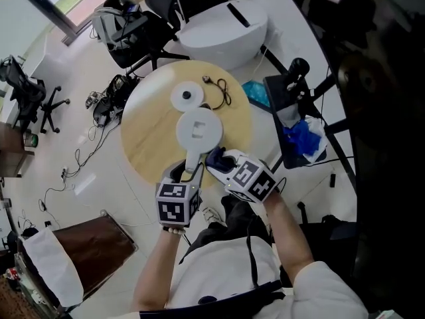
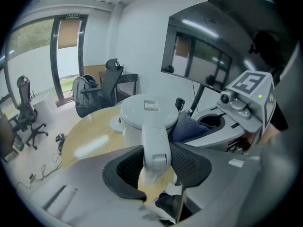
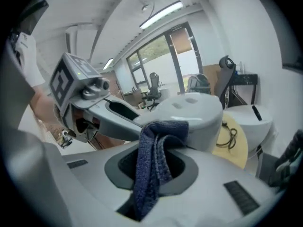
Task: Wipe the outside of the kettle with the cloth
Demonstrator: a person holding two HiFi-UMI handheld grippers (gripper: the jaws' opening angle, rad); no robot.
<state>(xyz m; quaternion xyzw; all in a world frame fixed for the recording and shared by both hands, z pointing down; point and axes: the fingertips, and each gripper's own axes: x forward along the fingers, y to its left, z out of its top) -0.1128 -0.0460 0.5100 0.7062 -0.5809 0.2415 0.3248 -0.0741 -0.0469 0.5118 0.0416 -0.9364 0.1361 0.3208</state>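
white kettle (image 1: 198, 130) is found at the near side of the round wooden table (image 1: 143, 138), lid shut, handle (image 2: 155, 143) pointed back at the person. the handle is clamped between the jaws of the left gripper (image 2: 156, 163), with the pads pressed on both of its sides low down. a dark blue cloth (image 3: 154, 145) is pinched in the right gripper (image 3: 152, 172), jaws closed on the folded fabric, and one end is left hanging down below them. the top of the cloth is pushed up against the kettle's side, just under the lid's rim, to the right of the handle as seen from the head view. the two grippers are held side by side, close together. the kettle's round base (image 1: 186, 96) can be seen further back on the table, apart from the kettle, with a black cable (image 1: 222, 92) looped just beside it.
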